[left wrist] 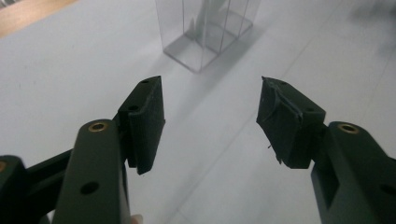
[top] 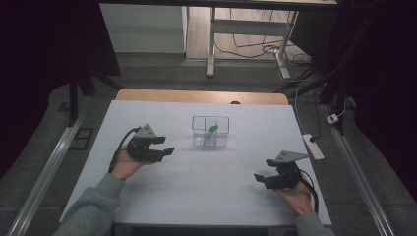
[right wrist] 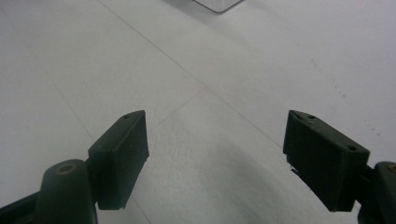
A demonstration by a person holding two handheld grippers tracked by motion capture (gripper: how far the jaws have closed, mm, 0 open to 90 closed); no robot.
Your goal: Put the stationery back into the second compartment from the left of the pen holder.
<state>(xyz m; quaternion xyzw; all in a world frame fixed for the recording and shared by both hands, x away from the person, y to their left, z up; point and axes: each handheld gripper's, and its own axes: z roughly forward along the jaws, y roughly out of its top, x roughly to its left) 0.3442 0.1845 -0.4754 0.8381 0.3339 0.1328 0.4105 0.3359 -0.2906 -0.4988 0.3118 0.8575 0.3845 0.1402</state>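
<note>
Left gripper view: clear box (left wrist: pixel 205 32) top cut off; both claws wide open, empty.

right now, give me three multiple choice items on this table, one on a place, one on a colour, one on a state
1. Where is the clear box?
A. on the table's far half, between the grippers
B. at the near edge
C. in the right gripper

2. What colour is the thing in the box?
A. red
B. green
C. blue

3. How are the left gripper and the right gripper?
A. both shut
B. left shut on the box
C. both open, holding nothing

A: the high view shows it there.
B: green shows through the wall.
C: each gripper view shows parted jaws over bare table.
</note>
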